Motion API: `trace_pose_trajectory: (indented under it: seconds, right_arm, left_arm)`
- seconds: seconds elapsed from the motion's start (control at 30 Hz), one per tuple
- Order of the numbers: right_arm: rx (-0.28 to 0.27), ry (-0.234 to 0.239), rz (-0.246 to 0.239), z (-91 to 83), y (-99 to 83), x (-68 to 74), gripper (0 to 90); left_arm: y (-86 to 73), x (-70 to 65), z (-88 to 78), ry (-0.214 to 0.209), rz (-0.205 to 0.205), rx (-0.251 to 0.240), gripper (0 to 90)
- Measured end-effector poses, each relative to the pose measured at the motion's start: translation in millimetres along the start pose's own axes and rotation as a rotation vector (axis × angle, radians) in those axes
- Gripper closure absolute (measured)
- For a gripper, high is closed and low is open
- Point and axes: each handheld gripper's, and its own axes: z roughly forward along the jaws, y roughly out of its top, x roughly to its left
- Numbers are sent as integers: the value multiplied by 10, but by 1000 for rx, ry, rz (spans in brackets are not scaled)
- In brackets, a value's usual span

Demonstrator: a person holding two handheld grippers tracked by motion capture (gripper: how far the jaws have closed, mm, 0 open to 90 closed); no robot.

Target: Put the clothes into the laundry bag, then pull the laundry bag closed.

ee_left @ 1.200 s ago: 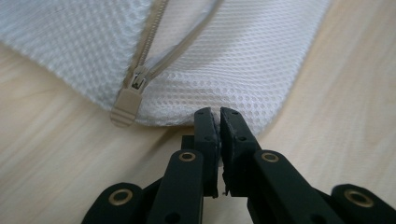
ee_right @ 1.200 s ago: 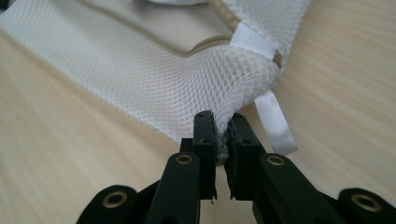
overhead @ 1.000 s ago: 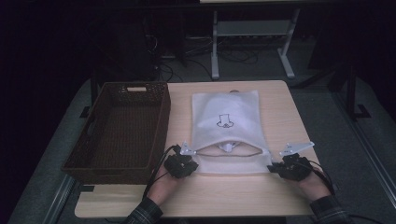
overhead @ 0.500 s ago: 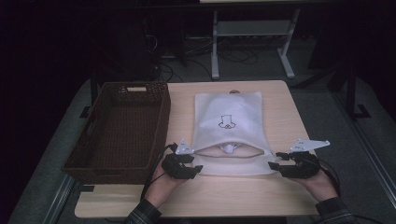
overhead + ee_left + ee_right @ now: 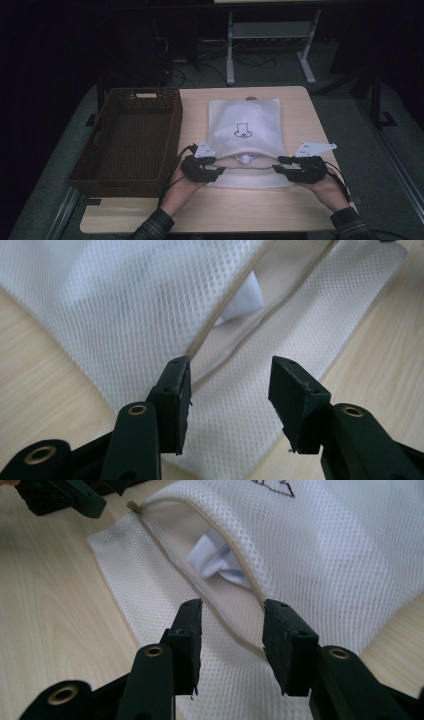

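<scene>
A white mesh laundry bag (image 5: pixel 245 127) with a small black print lies flat on the wooden table (image 5: pixel 225 210). Its zipper mouth (image 5: pixel 220 525) at the near end gapes, and a white garment (image 5: pixel 245 158) peeks out. My left gripper (image 5: pixel 220 171) hovers at the mouth's left end; its jaws have just been opening and stand apart over the mesh (image 5: pixel 140 300), pressing nothing. My right gripper (image 5: pixel 278 166) is at the mouth's right end. Its jaws have just been closing a little, still apart above the zipper edge. The garment (image 5: pixel 215 555) lies beyond them.
A dark wicker basket (image 5: pixel 130 135) stands along the table's left side, close to the bag and my left hand. Bare wood lies in front of the bag and to its right. Beyond the table's far edge are a white frame and cables on the floor.
Both grippers went from shut on the bag's near edge to open, letting it go. Both hands lifted slightly, and the right one drew back to the right. The bag's mouth has flattened.
</scene>
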Motion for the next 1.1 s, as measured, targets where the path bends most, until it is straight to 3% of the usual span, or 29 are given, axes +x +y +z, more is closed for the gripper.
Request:
trace_pose_trajectory:
  seconds: [0.3, 0.5, 0.67, 0.87, 1.1]
  right_arm:
    - [-29, -8, -38, 195, 226, -14, 567]
    - [-13, -7, -68, 342, 306, -27, 585]
    - [2, -3, -80, 419, 343, -34, 650]
    - [47, 14, -97, 525, 340, -54, 847]
    - [120, 37, -108, 594, 270, -45, 884]
  left_arm:
    - [137, 34, 131, 26, 33, -21, 514]
    - [198, 36, 285, 38, 66, 3, 539]
    - [222, 45, 393, 28, 82, 2, 690]
    - [207, 62, 511, 9, 95, 30, 850]
    - [163, 56, 551, -31, 98, 81, 888]
